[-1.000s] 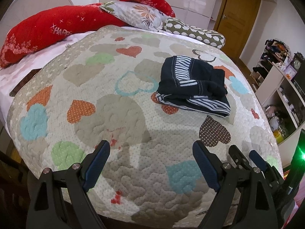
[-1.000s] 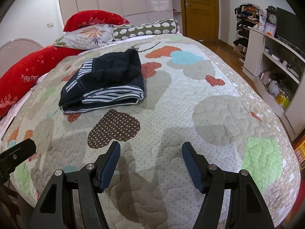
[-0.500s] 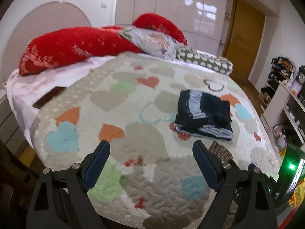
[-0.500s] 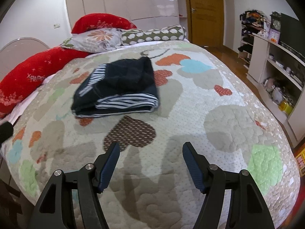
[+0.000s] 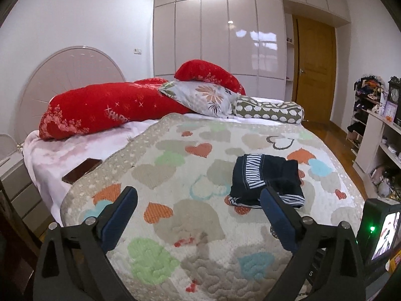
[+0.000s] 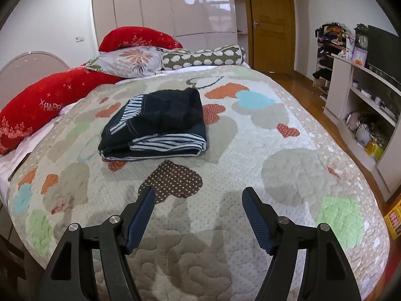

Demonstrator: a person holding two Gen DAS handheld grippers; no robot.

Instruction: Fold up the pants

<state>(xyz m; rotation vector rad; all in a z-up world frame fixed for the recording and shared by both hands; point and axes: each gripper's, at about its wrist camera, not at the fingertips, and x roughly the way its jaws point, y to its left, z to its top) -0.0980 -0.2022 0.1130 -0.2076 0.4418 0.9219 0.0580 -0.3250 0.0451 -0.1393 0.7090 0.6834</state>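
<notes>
The dark pants with striped trim [image 5: 267, 178] lie folded in a compact stack on the heart-patterned quilt [image 5: 175, 215]. They also show in the right wrist view [image 6: 160, 123], in the middle of the quilt [image 6: 288, 170]. My left gripper [image 5: 199, 195] is open and empty, held back above the foot of the bed, with its right finger overlapping the stack in the view. My right gripper [image 6: 198, 194] is open and empty, well short of the pants.
Red pillows [image 5: 105, 107], a floral pillow [image 5: 200, 97] and a dotted bolster [image 5: 270, 110] lie at the head of the bed. A dark phone [image 5: 81, 166] lies on the sheet at left. White shelves [image 6: 361, 105] stand at right, a wooden door [image 6: 270, 20] behind.
Both grippers have pulled back and tilted up from the bed, so the pants look farther off. The left moved most. The folded pants have not moved, and both grippers stayed open.
</notes>
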